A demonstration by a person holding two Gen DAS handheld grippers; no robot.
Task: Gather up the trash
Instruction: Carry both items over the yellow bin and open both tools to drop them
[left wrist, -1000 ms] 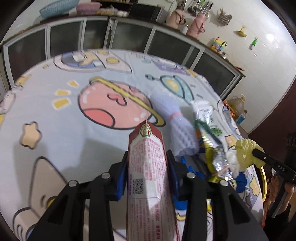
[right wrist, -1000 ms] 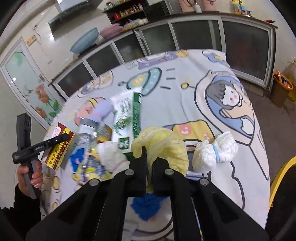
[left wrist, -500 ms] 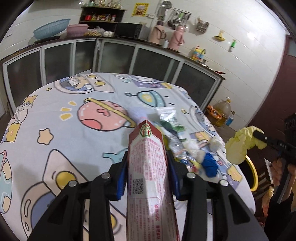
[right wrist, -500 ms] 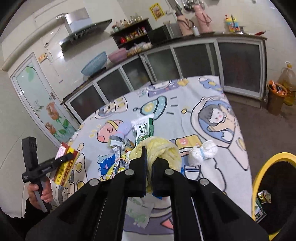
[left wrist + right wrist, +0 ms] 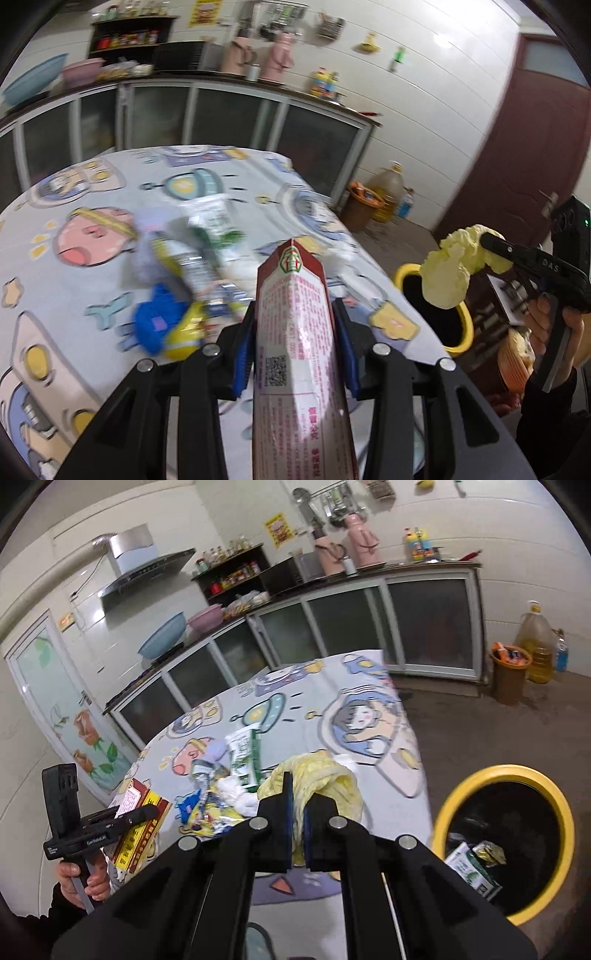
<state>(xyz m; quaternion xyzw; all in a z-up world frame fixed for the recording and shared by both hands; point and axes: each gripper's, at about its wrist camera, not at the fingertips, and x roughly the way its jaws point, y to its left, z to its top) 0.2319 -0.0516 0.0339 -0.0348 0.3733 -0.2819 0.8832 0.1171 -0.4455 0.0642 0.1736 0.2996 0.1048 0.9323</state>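
Note:
My left gripper [image 5: 293, 321] is shut on a red and white carton [image 5: 295, 332], held above the table's near edge; the carton [image 5: 138, 821] also shows at the left of the right wrist view. My right gripper [image 5: 298, 794] is shut on a crumpled yellow wad [image 5: 328, 786]. In the left wrist view that yellow wad [image 5: 452, 269] hangs over the yellow-rimmed bin [image 5: 461, 321]. The bin [image 5: 443, 812] stands on the floor right of the table and holds a few cartons. A pile of wrappers [image 5: 199, 266] and a blue scrap [image 5: 155, 325] lies on the cartoon-print tablecloth [image 5: 74, 280].
A small brown bin [image 5: 509, 675] and oil bottles [image 5: 537, 646] stand by the cabinets at the far wall. A dark red door [image 5: 524, 147] is at the right. A person's hand [image 5: 554, 332] grips the right tool's handle.
Both grippers have risen and pulled back from the table with their loads. The view has swung right, bringing the yellow-rimmed bin into sight under the yellow wad.

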